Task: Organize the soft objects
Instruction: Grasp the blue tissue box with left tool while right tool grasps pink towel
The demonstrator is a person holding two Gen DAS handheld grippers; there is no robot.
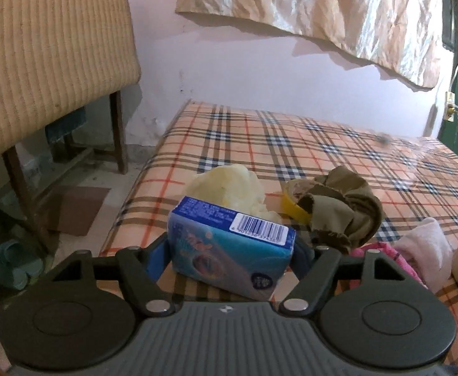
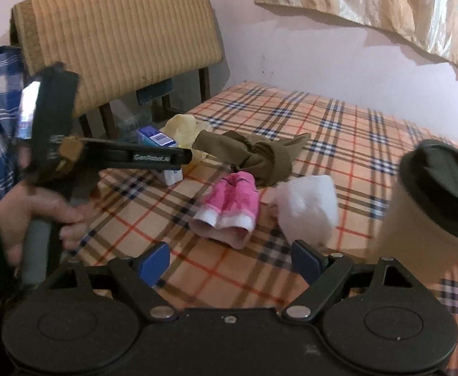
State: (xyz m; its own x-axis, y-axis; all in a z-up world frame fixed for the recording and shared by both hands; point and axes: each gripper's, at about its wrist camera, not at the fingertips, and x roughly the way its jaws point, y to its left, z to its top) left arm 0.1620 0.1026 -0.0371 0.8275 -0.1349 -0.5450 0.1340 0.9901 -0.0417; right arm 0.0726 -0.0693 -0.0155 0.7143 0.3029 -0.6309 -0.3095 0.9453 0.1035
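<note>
While the left tongs (image 1: 230,255) sit closed around the glossy blue tissue pack (image 1: 229,244) on the plaid bed (image 1: 291,144), the right tongs (image 2: 230,261) gape empty at six o'clock of the pink towel (image 2: 229,210). Sorting looks barely begun: crumpled yellow cloth (image 1: 229,188) at twelve o'clock of the pack, olive knit garment (image 1: 341,210) at two, and fluffy white piece (image 2: 307,210) lie scattered.

Plaid bed (image 2: 338,131) — pink towel (image 2: 229,210), white cloth (image 2: 307,210), olive cloth (image 2: 260,153); cup (image 2: 423,213)
</note>
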